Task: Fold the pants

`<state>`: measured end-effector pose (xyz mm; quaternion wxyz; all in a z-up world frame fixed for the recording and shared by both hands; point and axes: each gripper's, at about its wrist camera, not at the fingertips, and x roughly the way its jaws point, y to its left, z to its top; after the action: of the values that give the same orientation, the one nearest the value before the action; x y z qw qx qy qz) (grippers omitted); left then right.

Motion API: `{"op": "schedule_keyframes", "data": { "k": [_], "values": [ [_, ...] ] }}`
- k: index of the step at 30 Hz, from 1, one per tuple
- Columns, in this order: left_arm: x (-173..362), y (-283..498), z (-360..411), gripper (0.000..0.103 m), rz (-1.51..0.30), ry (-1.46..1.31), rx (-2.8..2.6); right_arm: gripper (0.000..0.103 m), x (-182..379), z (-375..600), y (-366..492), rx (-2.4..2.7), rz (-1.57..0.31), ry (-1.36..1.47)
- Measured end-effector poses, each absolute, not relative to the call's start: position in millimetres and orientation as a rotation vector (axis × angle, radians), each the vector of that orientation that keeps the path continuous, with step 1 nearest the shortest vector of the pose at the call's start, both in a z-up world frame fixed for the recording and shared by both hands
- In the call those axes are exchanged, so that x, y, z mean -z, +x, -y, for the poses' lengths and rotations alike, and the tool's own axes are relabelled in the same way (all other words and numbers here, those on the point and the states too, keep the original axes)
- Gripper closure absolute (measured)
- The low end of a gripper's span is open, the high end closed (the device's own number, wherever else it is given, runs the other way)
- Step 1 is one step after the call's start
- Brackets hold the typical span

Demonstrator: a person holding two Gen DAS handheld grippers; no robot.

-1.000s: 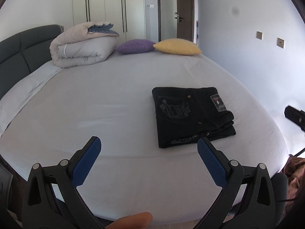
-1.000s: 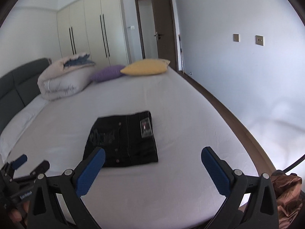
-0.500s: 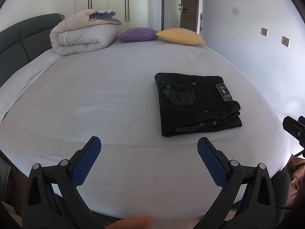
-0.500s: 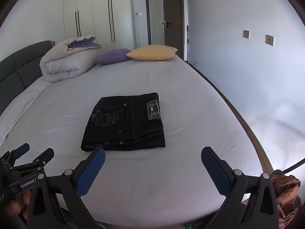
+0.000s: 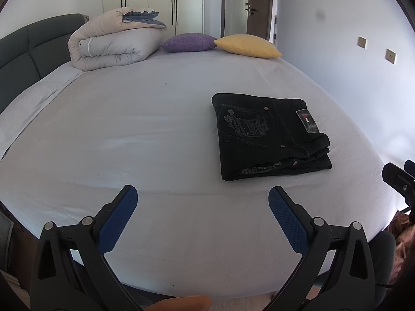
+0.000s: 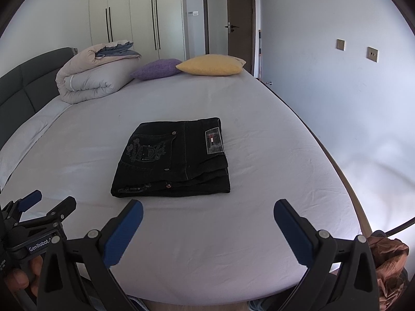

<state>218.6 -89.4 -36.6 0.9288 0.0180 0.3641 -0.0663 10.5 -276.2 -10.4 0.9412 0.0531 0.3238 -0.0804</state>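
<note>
Black pants (image 5: 267,137) lie folded in a compact stack on the bed's white sheet (image 5: 129,134), back pocket embroidery and a label facing up. They also show in the right wrist view (image 6: 173,158). My left gripper (image 5: 202,207) is open and empty, held near the bed's front edge, with the pants ahead and to its right. My right gripper (image 6: 207,220) is open and empty, just in front of the pants. The left gripper also shows at the lower left of the right wrist view (image 6: 46,207).
A rolled duvet (image 5: 114,44), a purple pillow (image 5: 189,42) and a yellow pillow (image 5: 249,46) lie at the far side of the bed. A dark headboard (image 5: 28,51) runs along the left. A wall stands at the right, wardrobes and a door behind.
Both grippers have tilted and moved slightly closer over the bed, so the pants sit higher and larger in view. The pants have not moved. Both grippers stay open.
</note>
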Motion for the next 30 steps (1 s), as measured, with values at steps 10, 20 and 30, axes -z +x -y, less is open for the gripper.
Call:
{"op": "schedule_keyframes", "data": {
  "k": [10, 20, 30],
  "values": [
    [38.8, 218.6, 89.6, 0.000, -0.747, 0.038, 0.136, 0.000, 10.4, 273.8, 9.3, 0.163, -0.662, 0.109],
    [41.4, 218.9, 89.6, 0.000, -0.748, 0.038, 0.138, 0.000, 10.6, 273.3, 9.3, 0.164, -0.662, 0.108],
    [42.7, 219.0, 89.2, 0.000, -0.750, 0.038, 0.138, 0.000, 11.4, 271.4, 7.2, 0.164, -0.665, 0.109]
  ]
}}
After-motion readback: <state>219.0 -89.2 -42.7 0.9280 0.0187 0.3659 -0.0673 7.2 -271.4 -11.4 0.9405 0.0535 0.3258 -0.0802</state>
